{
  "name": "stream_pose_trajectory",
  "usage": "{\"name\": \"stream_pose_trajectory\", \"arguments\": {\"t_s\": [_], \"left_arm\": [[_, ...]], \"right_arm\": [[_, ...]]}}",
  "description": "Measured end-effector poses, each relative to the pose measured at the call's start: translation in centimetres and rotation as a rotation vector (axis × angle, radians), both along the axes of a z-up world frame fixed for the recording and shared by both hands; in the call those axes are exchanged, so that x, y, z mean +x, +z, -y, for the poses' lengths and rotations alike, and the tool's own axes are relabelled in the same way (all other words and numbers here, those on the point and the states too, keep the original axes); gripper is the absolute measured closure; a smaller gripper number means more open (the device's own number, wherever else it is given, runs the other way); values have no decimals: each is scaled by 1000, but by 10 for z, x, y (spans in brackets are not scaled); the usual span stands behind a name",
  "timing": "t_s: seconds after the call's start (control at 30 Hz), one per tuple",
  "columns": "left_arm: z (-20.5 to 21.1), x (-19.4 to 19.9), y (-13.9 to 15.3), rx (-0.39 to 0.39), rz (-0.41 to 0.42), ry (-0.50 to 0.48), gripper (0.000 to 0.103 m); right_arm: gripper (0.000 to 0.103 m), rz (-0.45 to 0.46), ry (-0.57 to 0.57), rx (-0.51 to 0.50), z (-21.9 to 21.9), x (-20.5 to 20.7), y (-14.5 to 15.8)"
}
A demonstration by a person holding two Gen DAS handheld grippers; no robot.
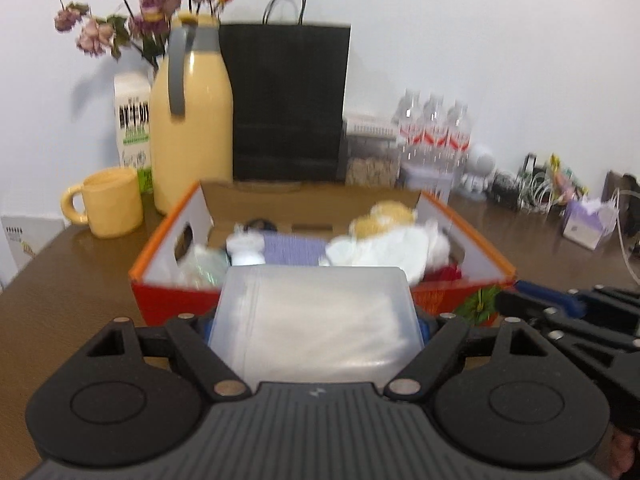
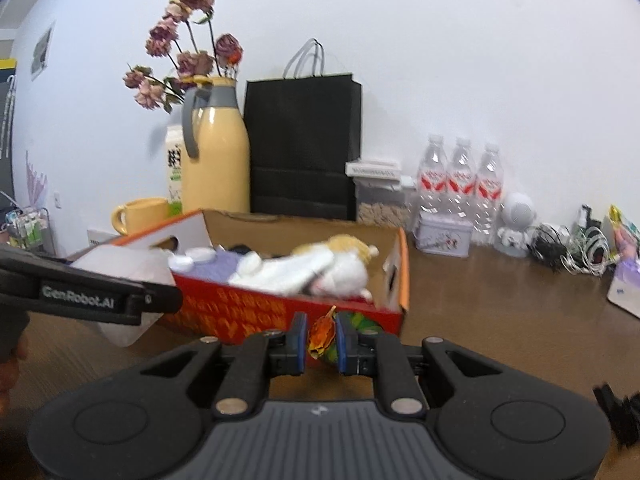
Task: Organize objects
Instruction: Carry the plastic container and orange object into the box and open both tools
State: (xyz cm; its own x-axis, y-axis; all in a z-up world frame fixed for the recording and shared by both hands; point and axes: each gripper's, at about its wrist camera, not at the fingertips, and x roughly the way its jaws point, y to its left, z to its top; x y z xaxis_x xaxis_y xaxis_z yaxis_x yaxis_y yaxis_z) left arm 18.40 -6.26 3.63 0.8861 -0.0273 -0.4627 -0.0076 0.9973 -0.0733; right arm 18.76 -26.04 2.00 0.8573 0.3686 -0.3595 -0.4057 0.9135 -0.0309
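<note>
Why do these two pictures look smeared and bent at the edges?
Left wrist view: motion blur smears the clear plastic box and orange box. Right wrist view: sharper, though the plush toy is soft; both fisheye views curve the wall and darken the corners.

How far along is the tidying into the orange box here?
Done: plush toy and white bottles lie in the orange box. In hand: left gripper holds a translucent container; right gripper pinches a colourful wrapper. Left: both go in.
</note>
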Motion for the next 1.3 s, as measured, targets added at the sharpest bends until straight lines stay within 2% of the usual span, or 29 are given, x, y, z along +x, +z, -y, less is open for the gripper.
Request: {"name": "stream_pose_trajectory", "arguments": {"t_s": [0.2,0.4,0.7,0.93,1.0,1.03,1.07,1.1,1.13,1.17,1.2,1.3], "left_arm": [[-21,17,23,-4,57,22,20],[-39,51,30,-3,76,27,20],[-61,114,17,-62,58,12,20],[-63,131,-2,-24,14,0,20],[-64,130,-2,-21,17,9,14],[-65,129,-2,-19,25,15,0],[-67,127,-1,-19,39,21,0],[-68,125,1,-19,52,24,0],[-69,124,2,-20,53,23,0],[-70,124,3,-21,51,23,0],[-72,123,3,-22,51,27,0],[-74,123,4,-20,52,31,0]], "right_arm": [[89,40,29,-4,-25,18,23],[89,47,35,-3,-55,53,34],[89,13,30,-3,-88,118,28],[89,-25,24,-5,-88,140,14],[88,-41,21,-7,-86,142,11],[85,-46,14,-3,-83,142,11],[72,-52,10,1,-81,143,11],[49,-59,4,6,-79,143,11],[35,-62,-2,11,-77,143,12],[11,-62,-5,14,-76,142,12],[0,-56,-7,19,-74,141,12],[0,-56,-18,23,-73,141,15]]}}
